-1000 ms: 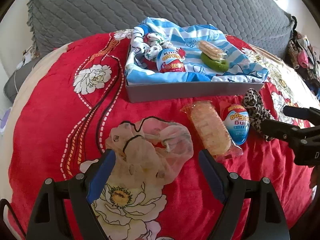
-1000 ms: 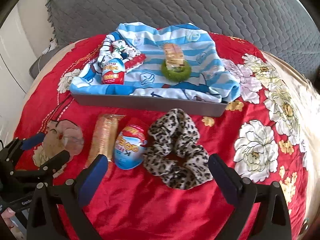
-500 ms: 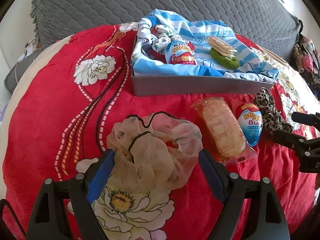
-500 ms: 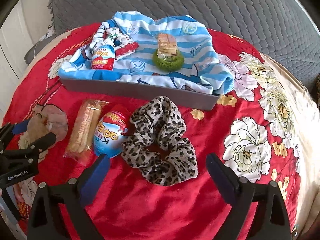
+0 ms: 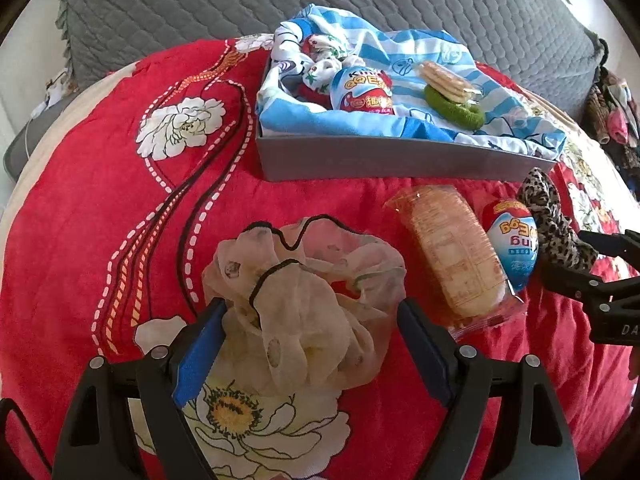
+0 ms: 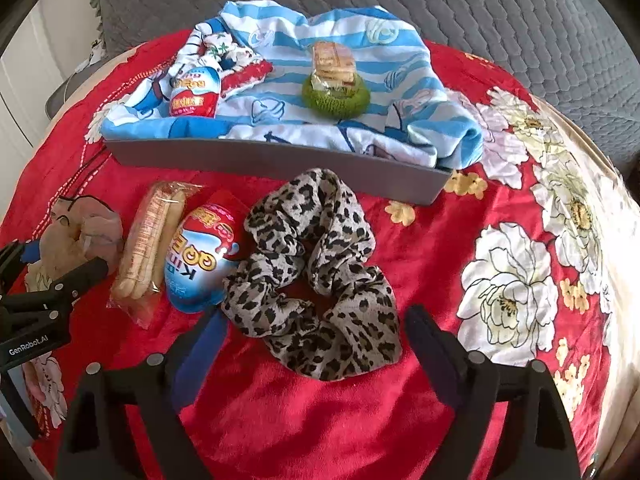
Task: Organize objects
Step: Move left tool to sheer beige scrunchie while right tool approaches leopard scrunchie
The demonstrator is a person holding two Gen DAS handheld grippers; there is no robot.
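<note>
Ahead of both tongs stands a grey tray (image 6: 276,160) lined with a blue striped cloth (image 6: 400,80), holding a chocolate egg (image 6: 195,94) and a cracker pack resting on a green scrunchie (image 6: 335,96). Between the two tongs on the red floral blanket (image 6: 440,248) lie a wrapped biscuit pack (image 5: 452,252) touching a second egg (image 5: 514,246). The left gripper (image 5: 310,320) is spread wide around a sheer cream scrunchie (image 5: 308,304), crumpled with dark edging. The right gripper (image 6: 316,328) gapes wide around a leopard-print scrunchie (image 6: 320,272), a ruffled ring.
</note>
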